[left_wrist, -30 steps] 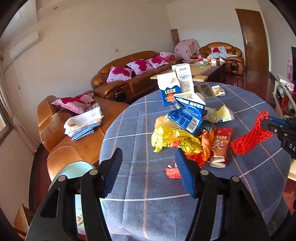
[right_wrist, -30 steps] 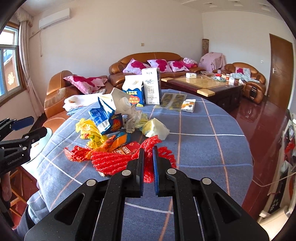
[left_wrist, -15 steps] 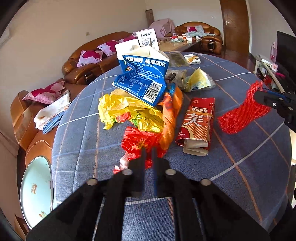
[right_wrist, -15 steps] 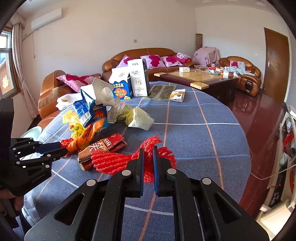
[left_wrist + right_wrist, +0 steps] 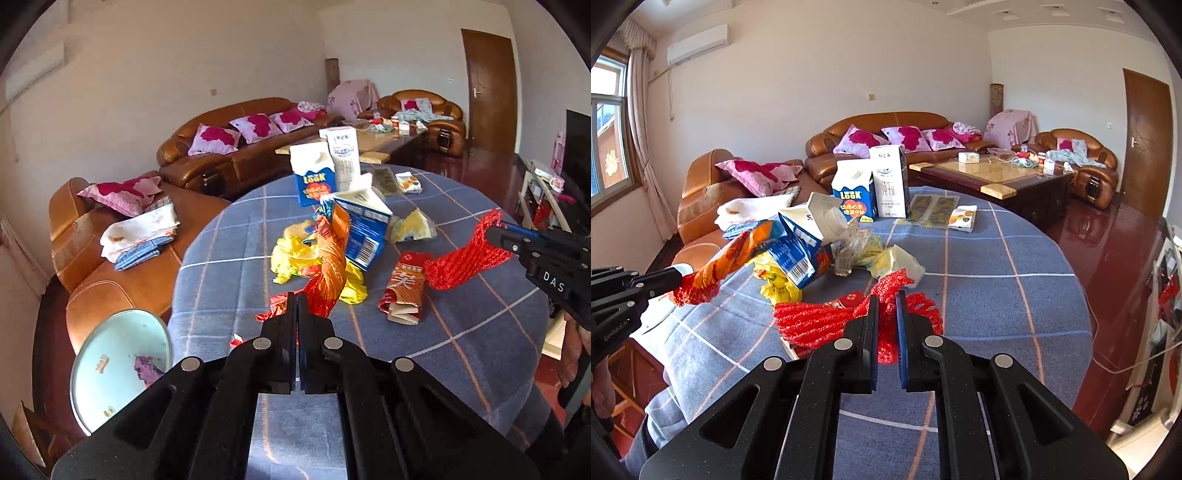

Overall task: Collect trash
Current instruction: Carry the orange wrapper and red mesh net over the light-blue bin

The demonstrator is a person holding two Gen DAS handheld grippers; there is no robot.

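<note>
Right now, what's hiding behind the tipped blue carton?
Behind the tipped carton stand two upright cartons: a blue one and a white one. Their bottoms are partly covered; whatever lies under the tipped carton can't be seen.

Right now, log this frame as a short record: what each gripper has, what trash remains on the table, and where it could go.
left gripper: shut on orange-red wrapper, lifted off the table
right gripper: shut on red foam net
still on table: yellow wrapper, tipped blue carton, red packet
standing: two cartons
bin: none identifiable
</note>
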